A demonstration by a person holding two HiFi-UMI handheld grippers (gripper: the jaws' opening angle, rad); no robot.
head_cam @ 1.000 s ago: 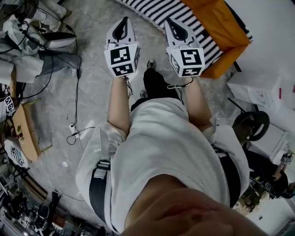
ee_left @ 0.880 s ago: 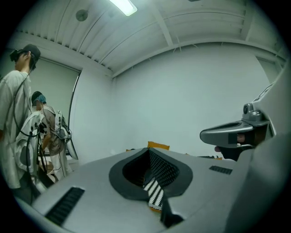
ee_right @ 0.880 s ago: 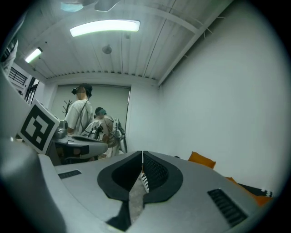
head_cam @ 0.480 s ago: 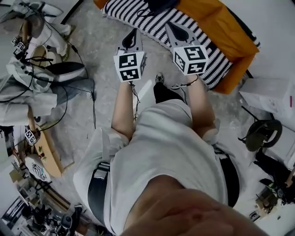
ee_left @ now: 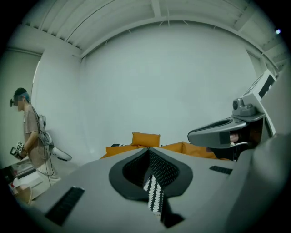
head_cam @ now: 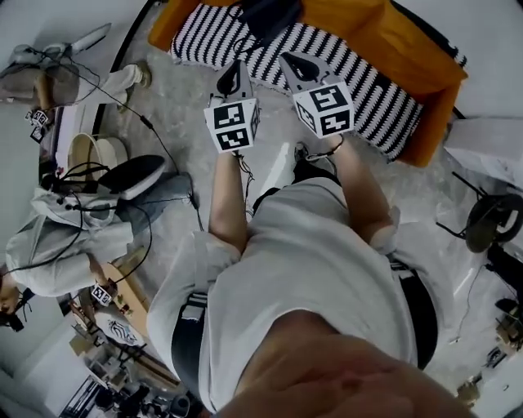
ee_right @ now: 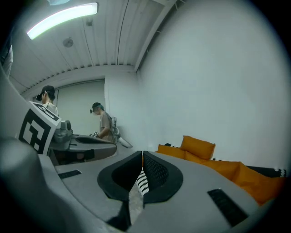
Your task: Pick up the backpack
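Note:
A dark backpack lies on the striped cover of the orange sofa at the top of the head view, partly cut off by the frame edge. My left gripper and right gripper are held out side by side in front of me, both shut and empty. They hang over the floor and the sofa's near edge, short of the backpack. In the left gripper view the shut jaws point toward the sofa's orange cushion. The right gripper also faces the sofa.
Cables run over the grey floor at the left, beside a person in white and gear. A white box and a black round stool stand at the right. Other people stand far off.
Both grippers, still shut, have moved forward toward the sofa. The sofa fills more of the top of the head view, and the dark backpack on it has come into sight.

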